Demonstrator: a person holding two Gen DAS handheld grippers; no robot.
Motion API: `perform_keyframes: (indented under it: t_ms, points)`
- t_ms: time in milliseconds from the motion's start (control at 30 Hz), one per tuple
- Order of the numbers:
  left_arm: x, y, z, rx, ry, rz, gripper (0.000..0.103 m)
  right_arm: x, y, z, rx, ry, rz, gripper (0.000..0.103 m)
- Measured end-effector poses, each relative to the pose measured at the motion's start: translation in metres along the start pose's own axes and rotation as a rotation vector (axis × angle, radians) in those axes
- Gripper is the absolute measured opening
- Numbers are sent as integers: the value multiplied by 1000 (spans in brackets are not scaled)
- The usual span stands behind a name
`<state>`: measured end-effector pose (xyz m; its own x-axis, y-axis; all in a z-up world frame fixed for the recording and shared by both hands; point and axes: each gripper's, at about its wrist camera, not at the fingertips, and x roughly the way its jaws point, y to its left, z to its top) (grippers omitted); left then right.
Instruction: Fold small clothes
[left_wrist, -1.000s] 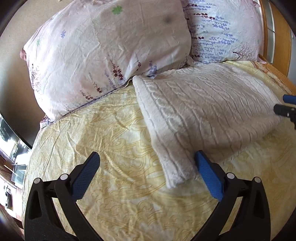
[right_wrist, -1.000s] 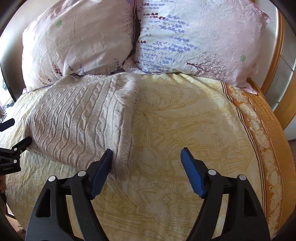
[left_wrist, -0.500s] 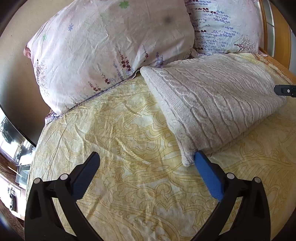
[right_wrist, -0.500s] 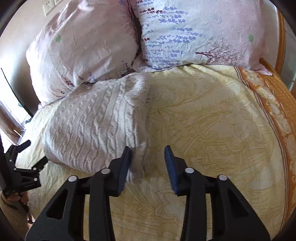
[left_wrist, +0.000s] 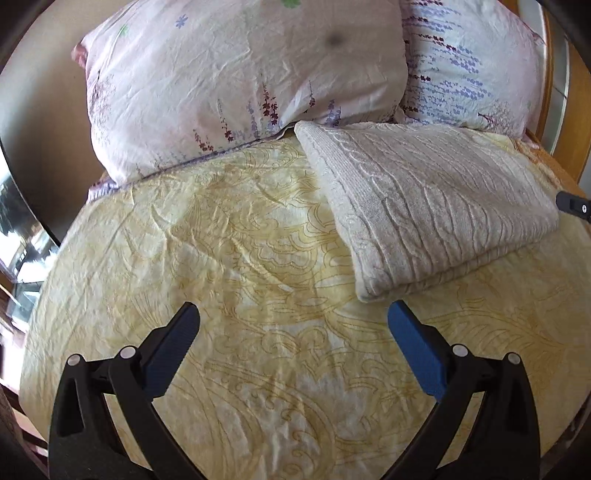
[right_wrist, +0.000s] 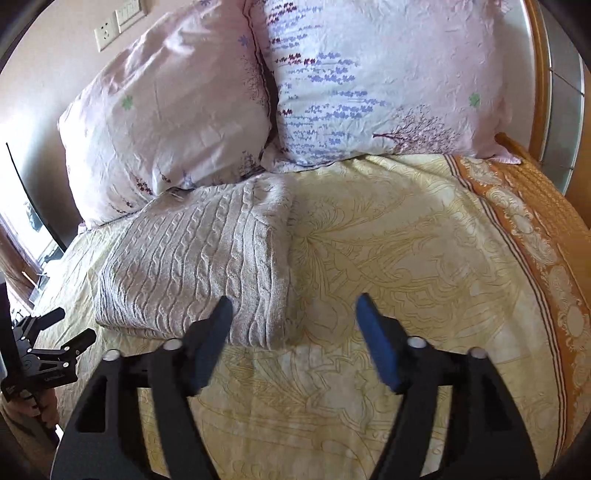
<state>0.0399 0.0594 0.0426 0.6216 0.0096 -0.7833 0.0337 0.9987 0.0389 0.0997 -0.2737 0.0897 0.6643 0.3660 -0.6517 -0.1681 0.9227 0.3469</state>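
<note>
A cream cable-knit garment (left_wrist: 428, 206) lies folded into a flat rectangle on the yellow patterned bedspread (left_wrist: 240, 258), its far end against the pillows. It also shows in the right wrist view (right_wrist: 199, 269). My left gripper (left_wrist: 291, 332) is open and empty, hovering over the bedspread just short of the garment's near left corner. My right gripper (right_wrist: 295, 317) is open and empty, just in front of the garment's near right corner, with its left finger (right_wrist: 212, 332) overlapping the knit in the image. The left gripper also shows in the right wrist view (right_wrist: 48, 350).
Two floral pillows (right_wrist: 170, 122) (right_wrist: 384, 81) stand against the headboard behind the garment. An orange bedspread border (right_wrist: 535, 236) runs down the right side. A wooden bed frame (right_wrist: 539, 74) is at far right. A wall socket (right_wrist: 107, 33) is at upper left.
Both grippers have drawn back from the folded garment. The right gripper narrowed half a second ago and has opened wide again. The garment lies still.
</note>
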Motion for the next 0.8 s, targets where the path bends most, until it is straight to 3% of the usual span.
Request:
perform_keyframes:
  t_ms: [67, 133, 267, 500, 800]
  points:
    - [0, -3, -3, -55, 30, -40, 101, -3, 7, -4, -34, 2, -20, 91]
    - [2, -11, -6, -68, 51, -44, 101, 1, 16, -10, -72, 22, -47, 95]
    - [5, -28, -8, -22, 57, -17, 101, 18, 32, -22, -129, 89, -113, 96]
    - [17, -37, -6, -4, 88, 6, 101, 40, 44, -38, -108, 188, -116, 97]
    - [22, -31, -9, -42, 84, -45, 101, 46, 54, -42, -122, 212, -130, 102]
